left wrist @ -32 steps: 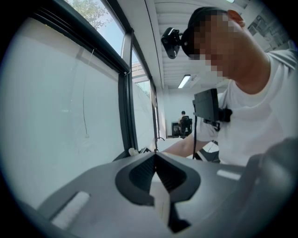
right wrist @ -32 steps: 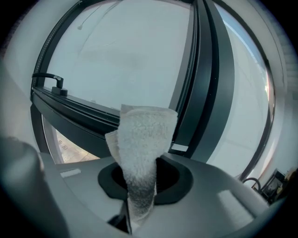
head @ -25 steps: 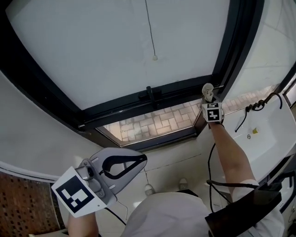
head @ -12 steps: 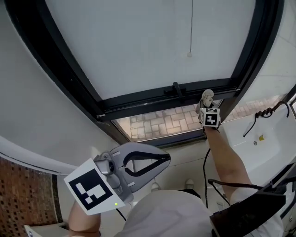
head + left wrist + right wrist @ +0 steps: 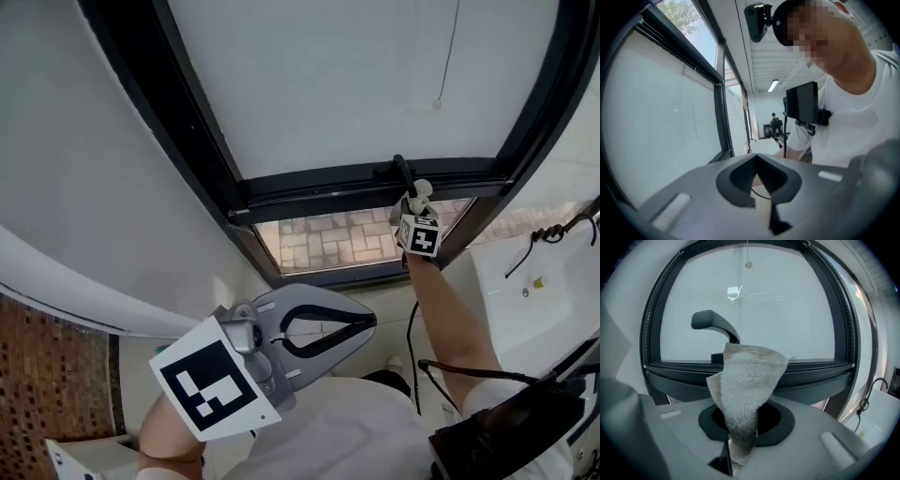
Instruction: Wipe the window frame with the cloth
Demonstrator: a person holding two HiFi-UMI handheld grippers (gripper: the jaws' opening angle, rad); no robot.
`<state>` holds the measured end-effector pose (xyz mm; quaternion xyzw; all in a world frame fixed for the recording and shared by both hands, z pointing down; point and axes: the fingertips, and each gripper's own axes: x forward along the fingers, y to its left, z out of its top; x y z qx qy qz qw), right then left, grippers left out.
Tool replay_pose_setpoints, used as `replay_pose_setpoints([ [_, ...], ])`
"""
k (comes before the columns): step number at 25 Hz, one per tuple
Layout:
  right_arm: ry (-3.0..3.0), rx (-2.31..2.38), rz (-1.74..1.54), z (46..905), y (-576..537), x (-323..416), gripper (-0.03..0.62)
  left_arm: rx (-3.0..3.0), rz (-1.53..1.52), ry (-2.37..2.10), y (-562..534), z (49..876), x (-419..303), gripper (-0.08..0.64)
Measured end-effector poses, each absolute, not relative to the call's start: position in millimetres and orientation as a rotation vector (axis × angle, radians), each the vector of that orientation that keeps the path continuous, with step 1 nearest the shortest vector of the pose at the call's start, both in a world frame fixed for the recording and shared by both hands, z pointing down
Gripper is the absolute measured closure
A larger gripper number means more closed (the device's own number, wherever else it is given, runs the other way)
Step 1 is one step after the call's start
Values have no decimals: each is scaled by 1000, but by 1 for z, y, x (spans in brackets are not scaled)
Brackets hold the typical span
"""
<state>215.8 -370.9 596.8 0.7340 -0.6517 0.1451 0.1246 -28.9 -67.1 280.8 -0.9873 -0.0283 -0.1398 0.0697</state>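
Two hand-held grippers are in view, each with one marker cube. The left hand-held gripper (image 5: 372, 324) is held low, well apart from the window, its jaws pressed together at the tips with nothing between them; its own view shows only the person's arm and a thin cable through the loop behind the tips. The right hand-held gripper (image 5: 418, 210) is raised on an outstretched arm to the bottom rail of the window frame (image 5: 319, 183), toward that rail's right end. Its jaws pinch the one cloth (image 5: 747, 385), a pale terry piece that stands up from them in a loose cone. The cloth's top sits just beside the frame's single dark handle (image 5: 712, 322), and in the right gripper view it overlaps the handle's base and the rail, though whether it touches the frame cannot be told. The sash is frosted, with one thin cord hanging down its pane and ending in one small bead (image 5: 748, 265). The sash stands open at the bottom, and brick paving (image 5: 337, 239) shows through the gap below the rail. At the right edge of the head view lies one white basin (image 5: 506, 300) with one dark tap (image 5: 553, 234); inside it sits a yellowish speck too small to identify.
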Motion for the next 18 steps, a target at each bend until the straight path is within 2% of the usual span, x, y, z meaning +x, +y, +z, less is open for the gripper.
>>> replay_pose_setpoints([
  [6,-1947,2121,466,597,-378,153,522,-2972,-411,-66,-65,284,-56,537],
  [18,-2176,1822,465,592,-395,-17,522,-2982,-398,9,-53,281,-94,537],
])
